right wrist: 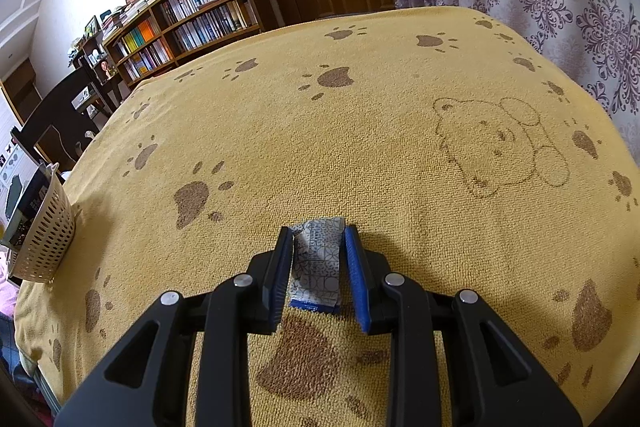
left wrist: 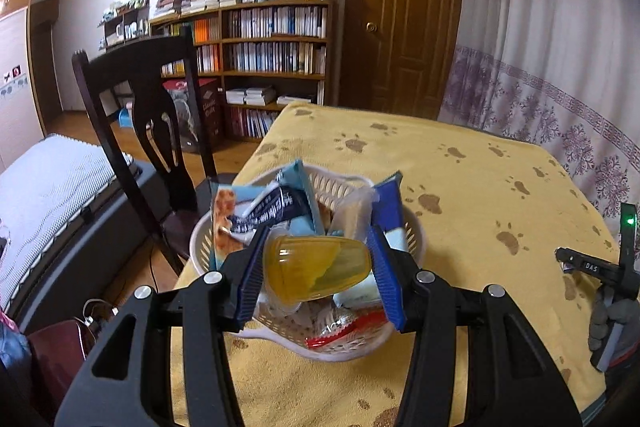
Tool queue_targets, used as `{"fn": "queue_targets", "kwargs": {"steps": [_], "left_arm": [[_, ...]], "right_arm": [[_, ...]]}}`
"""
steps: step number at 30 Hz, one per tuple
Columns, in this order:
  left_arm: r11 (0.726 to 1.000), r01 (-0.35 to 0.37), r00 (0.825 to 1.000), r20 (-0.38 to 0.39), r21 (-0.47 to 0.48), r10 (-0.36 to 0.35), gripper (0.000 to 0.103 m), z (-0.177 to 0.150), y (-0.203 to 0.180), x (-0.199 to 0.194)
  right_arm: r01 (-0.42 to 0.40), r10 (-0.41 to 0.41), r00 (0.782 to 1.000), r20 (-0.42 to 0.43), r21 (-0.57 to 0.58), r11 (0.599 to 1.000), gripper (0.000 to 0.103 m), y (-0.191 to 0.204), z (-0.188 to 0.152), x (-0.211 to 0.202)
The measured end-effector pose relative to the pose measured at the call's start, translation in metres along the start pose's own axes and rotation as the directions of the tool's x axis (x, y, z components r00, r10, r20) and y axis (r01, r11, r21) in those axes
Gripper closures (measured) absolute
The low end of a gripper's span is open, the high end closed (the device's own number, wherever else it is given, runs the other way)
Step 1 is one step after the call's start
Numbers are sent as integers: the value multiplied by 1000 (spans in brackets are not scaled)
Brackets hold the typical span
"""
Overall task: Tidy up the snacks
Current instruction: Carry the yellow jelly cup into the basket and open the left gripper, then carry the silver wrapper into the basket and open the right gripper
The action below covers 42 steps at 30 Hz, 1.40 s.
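**Jelly cup over the basket, sachet gripped on the bench**

Left wrist view: the left hand-held gripper (left wrist: 318, 251) clamps a yellow jelly cup (left wrist: 316, 269) lying on its side between its blue pads, above a white basket (left wrist: 416, 227) of wrapped snacks standing on the yellow paw-print bench (left wrist: 480, 167). A dark chair (left wrist: 140, 115) stands at ten o'clock; a gloved hand (left wrist: 612, 315) shows at three o'clock.

Right wrist view: the right hand-held gripper (right wrist: 318, 247), jaws narrow, grips a grey patterned sachet (right wrist: 318, 263) lying on the bench cloth. The basket (right wrist: 44, 239) sits well apart at nine o'clock, near the bench edge.
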<state>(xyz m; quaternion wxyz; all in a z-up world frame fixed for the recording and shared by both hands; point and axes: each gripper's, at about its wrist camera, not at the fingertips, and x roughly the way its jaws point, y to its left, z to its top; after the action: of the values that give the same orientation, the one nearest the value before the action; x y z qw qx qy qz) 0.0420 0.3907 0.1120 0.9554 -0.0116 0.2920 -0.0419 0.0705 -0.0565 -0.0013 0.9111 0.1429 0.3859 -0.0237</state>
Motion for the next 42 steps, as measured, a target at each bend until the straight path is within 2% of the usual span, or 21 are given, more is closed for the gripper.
{"fn": "queue_targets", "kwargs": {"steps": [9, 15, 17, 21, 23, 26, 29, 32, 36, 42], "left_arm": [[1000, 24, 999, 23, 8, -24, 52, -1, -5, -3], [1000, 29, 999, 21, -11, -29, 50, -4, -3, -2], [999, 29, 999, 24, -17, -29, 41, -5, -1, -3], [999, 31, 999, 26, -22, -30, 39, -6, 1, -4], [999, 30, 999, 30, -25, -29, 34, -7, 2, -5], [999, 19, 999, 40, -26, -18, 32, -9, 4, -8], [1000, -1, 999, 52, -14, 1, 30, -11, 5, -11], [1000, -13, 998, 57, 3, 13, 30, -15, 6, -13], [999, -32, 997, 66, 22, 31, 30, -20, 9, -17], [999, -50, 995, 85, 17, 49, 29, -23, 17, -22]], "right_arm": [[-5, 5, 1000, 1, 6, 1000, 76, -1, 0, 0], [-54, 54, 999, -3, 64, 996, 76, -12, 3, 1], [-69, 69, 998, -4, 79, 995, 76, -14, 3, 1], [-96, 97, 995, -5, 110, 989, 76, -19, 3, 1], [-97, 98, 995, -5, 110, 989, 76, -19, 3, 1], [-71, 71, 997, -3, 73, 995, 75, -12, 2, 1], [-27, 27, 1000, -3, 4, 1000, 68, 0, 0, 2], [9, -9, 1000, -5, -30, 1000, 68, 6, -1, 1], [30, -30, 1000, -8, -41, 999, 69, 7, -1, 2], [141, -143, 990, -8, -109, 984, 76, 21, -3, 3]]}}
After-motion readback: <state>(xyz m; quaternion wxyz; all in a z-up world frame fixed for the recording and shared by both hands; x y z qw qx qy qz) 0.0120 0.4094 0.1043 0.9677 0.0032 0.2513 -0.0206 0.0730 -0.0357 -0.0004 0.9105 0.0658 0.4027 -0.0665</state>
